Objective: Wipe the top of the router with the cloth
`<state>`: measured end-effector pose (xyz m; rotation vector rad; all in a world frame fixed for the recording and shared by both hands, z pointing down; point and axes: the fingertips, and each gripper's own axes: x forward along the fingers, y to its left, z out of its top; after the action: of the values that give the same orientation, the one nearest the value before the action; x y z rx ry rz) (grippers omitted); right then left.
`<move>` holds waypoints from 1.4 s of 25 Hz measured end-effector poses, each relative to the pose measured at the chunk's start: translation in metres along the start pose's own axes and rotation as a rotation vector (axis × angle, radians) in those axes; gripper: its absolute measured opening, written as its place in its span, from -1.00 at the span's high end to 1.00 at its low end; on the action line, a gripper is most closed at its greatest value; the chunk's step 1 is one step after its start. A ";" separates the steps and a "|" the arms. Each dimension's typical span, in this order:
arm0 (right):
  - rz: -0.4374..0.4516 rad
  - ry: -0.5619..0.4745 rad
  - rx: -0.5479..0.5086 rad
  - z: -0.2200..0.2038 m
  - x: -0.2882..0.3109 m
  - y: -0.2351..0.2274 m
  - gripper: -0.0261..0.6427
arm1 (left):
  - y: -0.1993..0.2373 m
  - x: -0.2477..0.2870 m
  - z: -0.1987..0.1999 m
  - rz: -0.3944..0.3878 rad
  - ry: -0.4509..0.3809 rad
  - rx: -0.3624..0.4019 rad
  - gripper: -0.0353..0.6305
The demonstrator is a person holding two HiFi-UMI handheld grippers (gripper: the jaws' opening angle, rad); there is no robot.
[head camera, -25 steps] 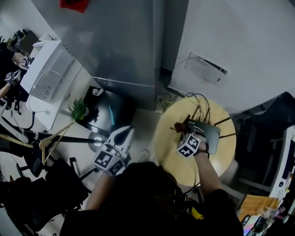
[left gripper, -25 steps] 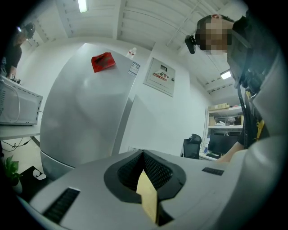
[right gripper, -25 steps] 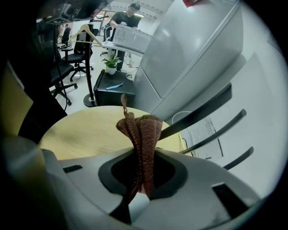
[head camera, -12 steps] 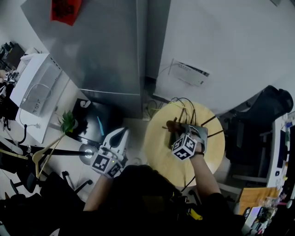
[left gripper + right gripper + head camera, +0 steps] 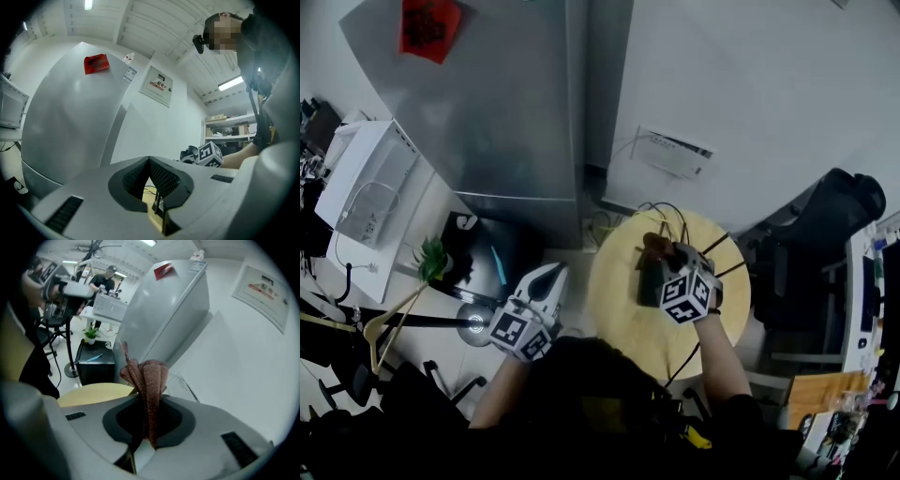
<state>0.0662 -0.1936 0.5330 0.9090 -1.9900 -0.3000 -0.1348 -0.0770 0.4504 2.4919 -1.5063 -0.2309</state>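
The left white two-finger gripper points toward 1 o'clock, its fingers pressed together, apparently on nothing. The right white two-finger gripper, on an outstretched forearm, points toward 11 o'clock and clamps a reddish-brown knitted cloth.

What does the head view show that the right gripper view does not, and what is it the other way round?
Only the head view shows the black router with antennas on the table. Only the right gripper view shows the right hand-held gripper with its jaws shut on the reddish-brown knitted cloth, and a person standing far behind. Both show the cloth, the round yellow wooden table, the grey refrigerator and its red sticker.
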 end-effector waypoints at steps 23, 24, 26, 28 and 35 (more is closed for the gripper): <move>0.638 0.409 0.251 -0.116 0.117 0.072 0.73 | 0.010 -0.003 -0.012 0.099 0.058 0.017 0.90; 0.664 0.400 0.241 -0.114 0.117 0.076 0.73 | 0.011 -0.004 -0.013 0.102 0.061 0.016 0.90; 0.707 0.391 0.200 -0.109 0.117 0.085 0.73 | 0.013 -0.006 -0.015 0.111 0.064 0.011 0.90; 0.710 0.403 0.154 -0.109 0.119 0.089 0.73 | 0.014 -0.008 -0.017 0.117 0.069 0.004 0.90; 0.692 0.411 0.062 -0.112 0.122 0.097 0.73 | 0.012 -0.007 -0.026 0.092 0.103 -0.012 0.90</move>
<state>0.0704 -0.1958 0.7249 0.2427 -1.7994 0.3183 -0.1413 -0.0736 0.4785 2.3785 -1.5683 -0.0944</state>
